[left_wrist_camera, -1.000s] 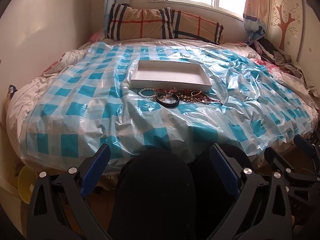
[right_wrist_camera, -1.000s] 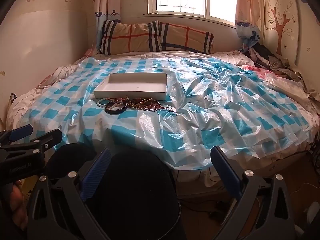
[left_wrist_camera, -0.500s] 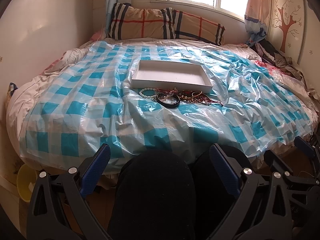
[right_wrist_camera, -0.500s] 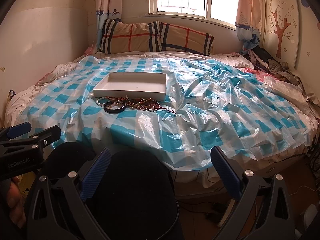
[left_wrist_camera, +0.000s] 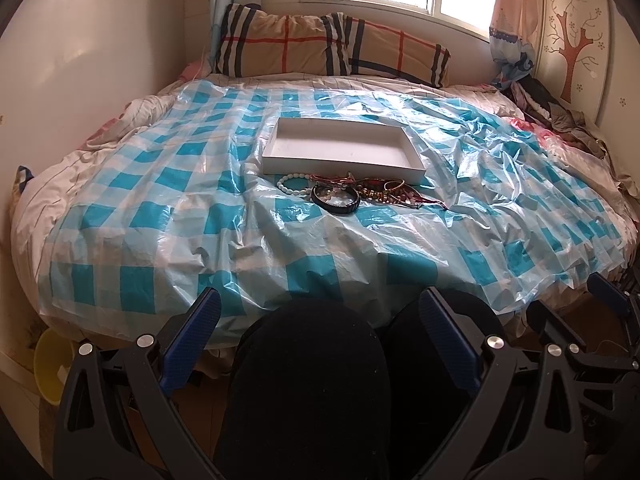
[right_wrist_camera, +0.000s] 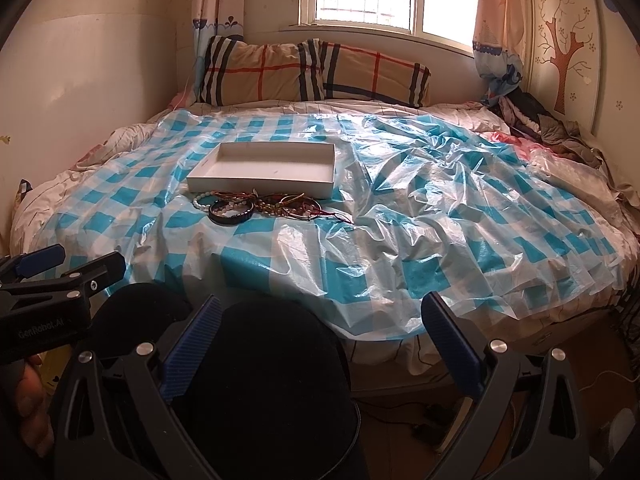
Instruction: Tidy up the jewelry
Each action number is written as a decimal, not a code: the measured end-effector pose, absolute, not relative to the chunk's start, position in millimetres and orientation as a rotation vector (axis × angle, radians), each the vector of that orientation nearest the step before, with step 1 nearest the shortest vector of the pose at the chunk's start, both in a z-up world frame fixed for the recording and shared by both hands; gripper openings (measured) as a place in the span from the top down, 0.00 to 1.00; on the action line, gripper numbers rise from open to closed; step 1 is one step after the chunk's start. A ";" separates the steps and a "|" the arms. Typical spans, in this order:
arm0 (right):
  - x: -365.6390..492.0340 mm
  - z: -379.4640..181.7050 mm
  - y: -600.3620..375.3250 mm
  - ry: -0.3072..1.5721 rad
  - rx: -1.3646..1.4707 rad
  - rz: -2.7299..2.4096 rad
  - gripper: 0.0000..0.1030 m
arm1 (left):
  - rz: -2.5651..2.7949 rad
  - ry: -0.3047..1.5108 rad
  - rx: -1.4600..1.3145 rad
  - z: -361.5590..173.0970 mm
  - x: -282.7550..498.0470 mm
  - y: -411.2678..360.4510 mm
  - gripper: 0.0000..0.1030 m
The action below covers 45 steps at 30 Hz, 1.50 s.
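Note:
A shallow white tray [left_wrist_camera: 340, 148] [right_wrist_camera: 264, 166] lies empty on the bed's blue-checked plastic sheet [left_wrist_camera: 200, 216]. In front of it lies a pile of jewelry [left_wrist_camera: 372, 194] [right_wrist_camera: 276, 205]: a white bead bracelet [left_wrist_camera: 293, 185], a black bangle [left_wrist_camera: 335, 200] [right_wrist_camera: 231, 211], and red and gold bracelets. My left gripper [left_wrist_camera: 320, 344] is open and empty, low before the bed's near edge, over dark-clothed knees. My right gripper [right_wrist_camera: 320, 344] is open and empty too, further right. The left gripper also shows in the right wrist view [right_wrist_camera: 68, 270].
Two plaid pillows [left_wrist_camera: 332, 48] lean under the window at the bed's head. Clothes [right_wrist_camera: 540, 124] are heaped at the far right by the wall. A yellow bowl [left_wrist_camera: 50, 364] sits on the floor at left. Cables lie on the floor [right_wrist_camera: 424, 420].
Both views have tilted up slightly and edged toward the bed. The jewelry and tray have not moved. Both grippers stay open.

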State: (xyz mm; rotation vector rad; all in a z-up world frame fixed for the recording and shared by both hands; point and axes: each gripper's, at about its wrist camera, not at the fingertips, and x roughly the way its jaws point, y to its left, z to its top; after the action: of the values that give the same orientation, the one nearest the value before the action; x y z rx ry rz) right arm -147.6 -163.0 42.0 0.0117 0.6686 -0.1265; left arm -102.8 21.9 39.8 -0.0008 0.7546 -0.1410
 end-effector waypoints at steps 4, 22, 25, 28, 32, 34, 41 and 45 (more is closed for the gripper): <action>-147.1 41.5 -162.0 0.676 0.021 -0.118 0.07 | -0.140 0.752 0.002 39.8 -103.0 21.7 0.08; -123.1 38.4 -184.3 0.747 0.084 -0.051 0.07 | -0.066 0.752 0.040 41.5 -70.9 24.4 0.08; -117.6 37.6 -186.9 0.744 0.088 -0.042 0.07 | -0.064 0.753 0.048 41.3 -65.7 22.4 0.08; -112.7 36.2 -186.4 0.742 0.077 -0.033 0.07 | -0.063 0.752 0.057 40.3 -61.2 19.6 0.08; -104.3 34.2 -183.2 0.747 0.042 -0.032 0.07 | -0.069 0.755 0.062 38.8 -54.6 17.3 0.08; -100.0 33.9 -181.8 0.744 0.043 -0.027 0.07 | -0.070 0.757 0.065 37.6 -51.1 16.5 0.08; -87.4 31.0 -178.8 0.737 0.032 -0.016 0.07 | -0.072 0.769 0.065 32.9 -41.0 15.8 0.08; -78.2 29.7 -177.5 0.733 0.026 -0.011 0.07 | -0.076 0.775 0.061 30.4 -33.6 17.7 0.08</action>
State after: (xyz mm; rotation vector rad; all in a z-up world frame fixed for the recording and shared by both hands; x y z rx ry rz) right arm -78.2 -177.5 29.7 0.0257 0.7326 -0.0111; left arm -33.6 17.7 30.4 0.0605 0.7749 -0.0758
